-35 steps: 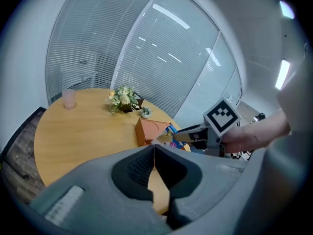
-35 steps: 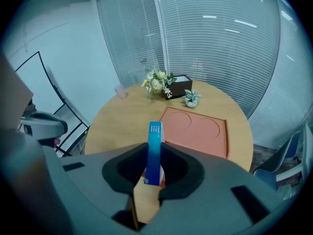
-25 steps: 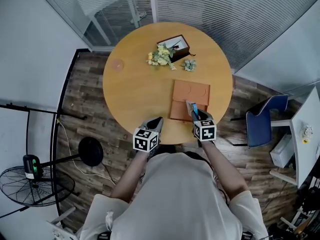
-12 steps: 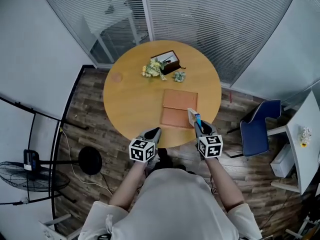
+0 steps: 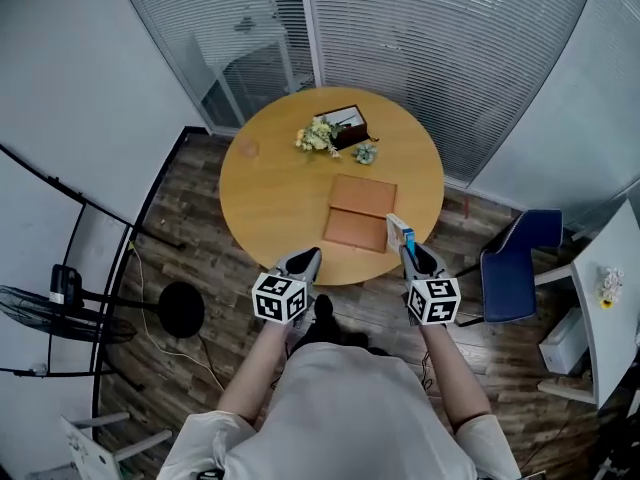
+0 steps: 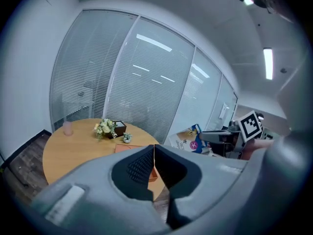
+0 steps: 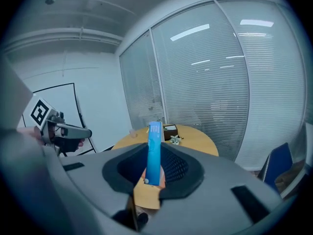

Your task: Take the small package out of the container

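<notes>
A small blue-and-white package stands upright in my right gripper, which is shut on it, clear of the round wooden table's near edge. In the right gripper view the package rises between the pads. The flat orange container lies open on the table, beyond both grippers. My left gripper hangs at the table's near edge, shut, its pads together with nothing between them. From the left gripper view I see the package off to the right and the container behind the jaws.
At the table's far side are a dark box, a bunch of pale flowers, a small plant and a pink cup. A blue chair stands to the right, a fan and a round stand base to the left.
Both grippers have drawn back from over the table towards the person and risen. The package has come away from the container with the right gripper.
</notes>
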Available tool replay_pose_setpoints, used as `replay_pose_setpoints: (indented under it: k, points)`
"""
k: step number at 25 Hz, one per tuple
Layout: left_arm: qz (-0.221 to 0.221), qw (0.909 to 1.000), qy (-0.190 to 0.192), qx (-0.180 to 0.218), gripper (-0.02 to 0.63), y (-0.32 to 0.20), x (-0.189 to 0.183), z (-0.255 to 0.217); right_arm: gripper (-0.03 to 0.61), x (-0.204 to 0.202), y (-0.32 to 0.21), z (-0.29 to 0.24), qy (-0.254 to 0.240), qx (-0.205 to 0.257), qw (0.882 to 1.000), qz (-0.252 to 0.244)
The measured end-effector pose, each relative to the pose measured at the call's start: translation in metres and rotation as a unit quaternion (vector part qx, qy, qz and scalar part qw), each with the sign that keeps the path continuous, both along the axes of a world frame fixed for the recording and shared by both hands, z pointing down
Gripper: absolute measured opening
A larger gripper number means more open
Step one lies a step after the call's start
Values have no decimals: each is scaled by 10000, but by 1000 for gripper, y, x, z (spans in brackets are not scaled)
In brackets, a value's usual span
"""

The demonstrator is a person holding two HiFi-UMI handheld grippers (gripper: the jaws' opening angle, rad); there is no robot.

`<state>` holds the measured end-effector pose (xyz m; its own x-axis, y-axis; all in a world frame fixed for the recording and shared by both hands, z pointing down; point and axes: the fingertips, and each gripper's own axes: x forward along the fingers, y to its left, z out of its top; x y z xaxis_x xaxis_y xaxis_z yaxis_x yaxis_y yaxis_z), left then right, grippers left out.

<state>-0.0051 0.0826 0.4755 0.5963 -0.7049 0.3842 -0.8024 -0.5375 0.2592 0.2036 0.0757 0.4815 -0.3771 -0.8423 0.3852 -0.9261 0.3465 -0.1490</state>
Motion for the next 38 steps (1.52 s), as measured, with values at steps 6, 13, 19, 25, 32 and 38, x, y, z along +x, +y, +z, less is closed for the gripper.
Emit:
replay_pose_setpoints:
  k: [6,13,19,25,32,38]
  points:
    - [-8,9999,54,139,20,16,-16,-19,80,-9,16,-24,-74,241,9996,-84]
    - [188,9991,-9,391,20,18,-45,-43,80,-27,22,-54,-155,515,9985,86]
    - [355,9979,42,537,20,12,-70,-62,80,-42,28,-74,-260,606,9973,324]
    - [528,9972,97,525,20,5,-76,-62,79,-53,30,-81,-211,678,9966,429]
    - [646,9965,149,514,20,3,-71,-63,79,-53,34,-84,-192,694,9962,497]
    - [707,9960,179,522,20,0,-66,-64,80,-51,33,-87,-164,735,9958,512]
